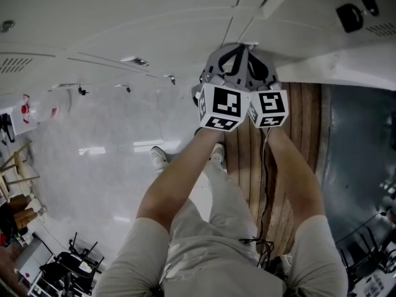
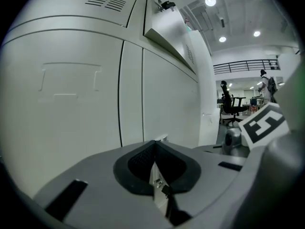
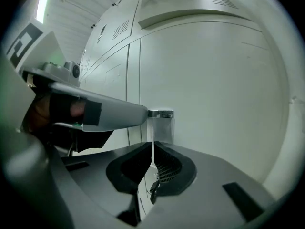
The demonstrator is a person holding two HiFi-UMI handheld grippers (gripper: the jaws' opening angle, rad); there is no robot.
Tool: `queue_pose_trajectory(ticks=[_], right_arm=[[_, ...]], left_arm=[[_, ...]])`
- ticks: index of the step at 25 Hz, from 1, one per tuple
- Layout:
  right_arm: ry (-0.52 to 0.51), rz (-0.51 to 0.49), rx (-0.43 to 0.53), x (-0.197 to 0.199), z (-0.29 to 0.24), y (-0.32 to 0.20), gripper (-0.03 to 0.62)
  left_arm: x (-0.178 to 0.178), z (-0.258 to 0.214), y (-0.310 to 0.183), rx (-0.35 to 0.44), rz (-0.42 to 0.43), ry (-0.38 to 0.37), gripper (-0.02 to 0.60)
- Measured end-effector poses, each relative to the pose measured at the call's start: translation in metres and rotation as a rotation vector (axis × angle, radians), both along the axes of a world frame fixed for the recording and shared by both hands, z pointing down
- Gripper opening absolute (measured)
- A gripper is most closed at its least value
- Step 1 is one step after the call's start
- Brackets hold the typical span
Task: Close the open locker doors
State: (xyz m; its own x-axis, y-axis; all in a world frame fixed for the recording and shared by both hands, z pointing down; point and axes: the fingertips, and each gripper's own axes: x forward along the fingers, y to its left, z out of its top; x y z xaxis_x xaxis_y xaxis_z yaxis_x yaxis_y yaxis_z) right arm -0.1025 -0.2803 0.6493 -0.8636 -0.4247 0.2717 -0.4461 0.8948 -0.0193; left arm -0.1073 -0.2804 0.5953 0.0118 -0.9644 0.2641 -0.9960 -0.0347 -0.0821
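White locker doors [image 1: 124, 17] fill the wall ahead. One upper door [image 2: 171, 32] stands ajar, swung out above me, and shows as a white slab [image 1: 346, 60] in the head view. Both grippers sit side by side at a chrome latch [image 3: 162, 114] on a lower door [image 3: 214, 94]. My left gripper [image 2: 153, 144] is shut with nothing in it, and its tip [image 3: 143, 113] rests against that latch. My right gripper [image 3: 152, 147] is closed to a thin slit. A thin white tab from the latch runs down into the slit, and the pads seem to pinch it.
The person's legs and shoes [image 1: 159, 158] stand on a glossy floor beside a wooden strip [image 1: 291, 166]. Chairs [image 1: 74, 258] cluster at the lower left. Far down the hall an office chair [image 2: 231, 109] and a standing person [image 2: 264, 82] are visible.
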Motion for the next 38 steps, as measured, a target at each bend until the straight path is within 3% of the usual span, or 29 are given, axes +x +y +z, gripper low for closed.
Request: queue_pose_trajectory(ticks=[7, 14, 19, 23, 31, 38], right_arm=[[-0.015, 0.026, -0.015, 0.027, -0.015, 0.023, 0.011], [-0.033, 0.050, -0.079, 0.076, -0.079, 0.098, 0.009], [-0.066, 0.088, -0.111, 0.096, -0.159, 0.145, 0.010], [-0.111, 0.098, -0.045, 0.087, -0.242, 0.174, 0.010], [-0.287, 0.076, 0.066, 0.056, -0.390, 0.205, 0.011], [-0.369, 0.054, 0.129, 0.053, -0.440, 0.235, 0.009]], left_arm=[[0.003, -0.022, 0.022, 0.057, 0.065, 0.023, 0.005], [-0.002, -0.096, 0.133, 0.113, 0.135, 0.040, 0.005], [-0.044, -0.163, 0.224, 0.123, 0.067, 0.130, 0.005], [-0.072, -0.222, 0.295, 0.127, 0.038, 0.141, 0.005], [-0.124, -0.327, 0.370, 0.269, -0.032, 0.133, 0.005], [-0.134, -0.366, 0.400, 0.377, -0.040, 0.106, 0.005]])
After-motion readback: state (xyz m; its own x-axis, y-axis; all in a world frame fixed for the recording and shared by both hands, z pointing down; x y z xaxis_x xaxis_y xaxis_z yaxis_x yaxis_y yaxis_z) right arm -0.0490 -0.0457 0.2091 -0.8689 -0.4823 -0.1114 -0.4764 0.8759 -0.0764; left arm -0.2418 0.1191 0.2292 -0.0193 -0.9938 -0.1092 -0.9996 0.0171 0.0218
